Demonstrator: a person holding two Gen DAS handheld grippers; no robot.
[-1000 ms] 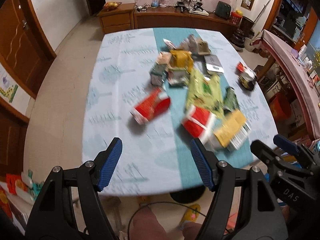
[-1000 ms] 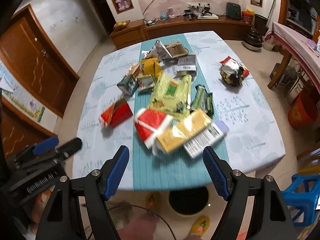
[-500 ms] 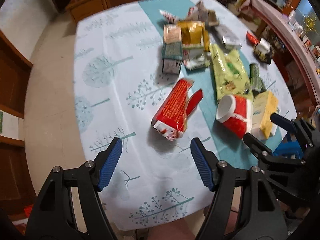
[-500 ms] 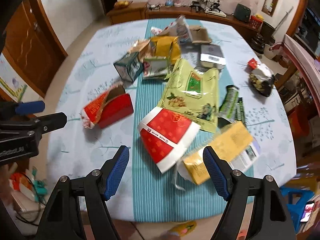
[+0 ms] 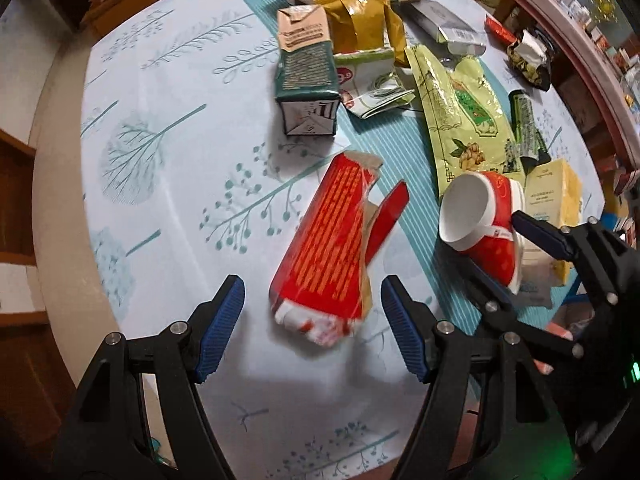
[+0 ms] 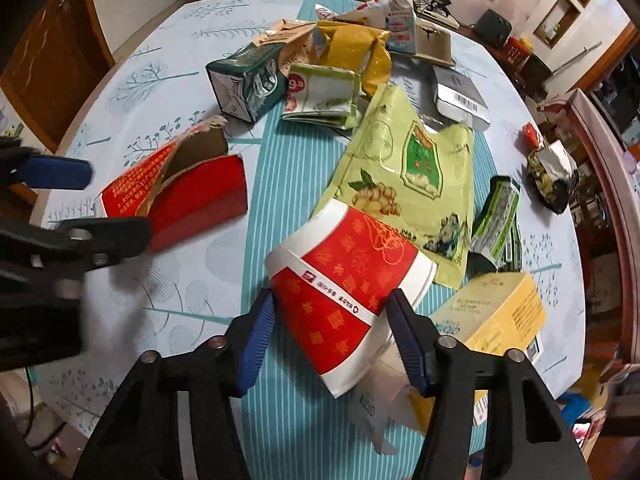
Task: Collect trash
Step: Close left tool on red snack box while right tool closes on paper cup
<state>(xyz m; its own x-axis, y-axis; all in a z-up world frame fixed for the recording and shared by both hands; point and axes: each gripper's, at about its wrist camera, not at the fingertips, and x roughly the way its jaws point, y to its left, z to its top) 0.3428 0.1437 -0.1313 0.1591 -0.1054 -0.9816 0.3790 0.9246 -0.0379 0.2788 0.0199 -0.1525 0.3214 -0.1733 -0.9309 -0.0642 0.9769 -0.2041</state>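
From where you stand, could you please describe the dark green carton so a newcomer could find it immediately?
On the tree-printed tablecloth, look where its left edge meets the teal striped runner. The dark green rectangular carton lies there on its side, beyond the torn red box; it alone has a beige top panel.

Right gripper (image 6: 330, 320) closing; left gripper (image 5: 312, 316) spread

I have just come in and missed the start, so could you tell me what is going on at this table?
A person with a gripper in each hand is clearing litter. The right gripper has just been closing around the red paper cup lying on its side, its pads at the cup's walls. The left gripper hangs open over the torn red carton.
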